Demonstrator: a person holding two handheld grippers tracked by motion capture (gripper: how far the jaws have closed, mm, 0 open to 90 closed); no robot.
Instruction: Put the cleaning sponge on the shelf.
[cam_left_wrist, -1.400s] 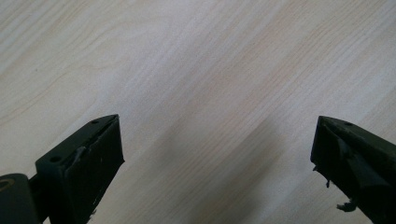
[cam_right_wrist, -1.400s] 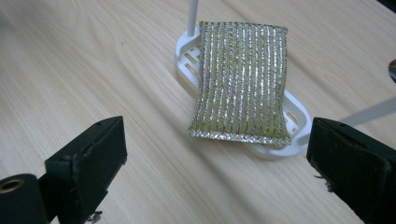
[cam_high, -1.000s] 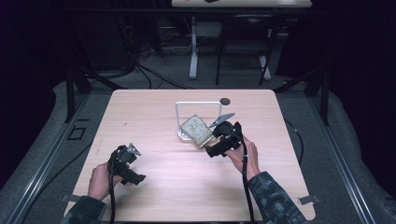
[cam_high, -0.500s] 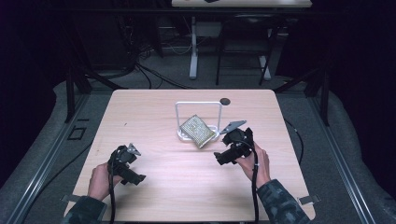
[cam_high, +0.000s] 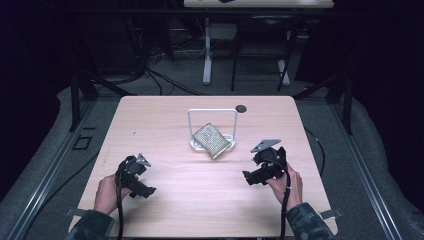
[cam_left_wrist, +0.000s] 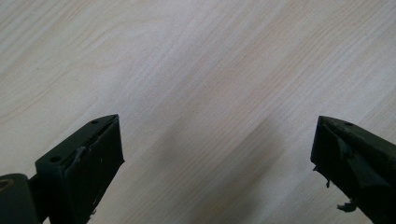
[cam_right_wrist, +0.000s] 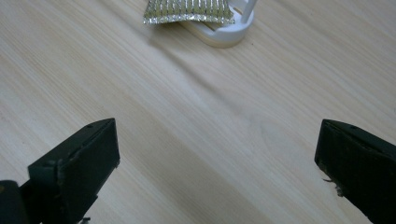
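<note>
A glittery silver pouch hangs tilted from a white frame stand at the middle of the wooden table. In the right gripper view the pouch's lower edge and the stand's base lie ahead at the top. My right gripper is held low at the right front, open, empty, jaws wide apart. My left gripper sits at the left front, open too, over bare wood.
A small dark round thing lies near the table's far edge. Another table's legs and cables stand on the floor beyond. Bare wood stretches between the two grippers.
My right gripper has drawn back from the pouch toward the near right side of the table, empty. The pouch stays on the stand. The left gripper has not moved.
</note>
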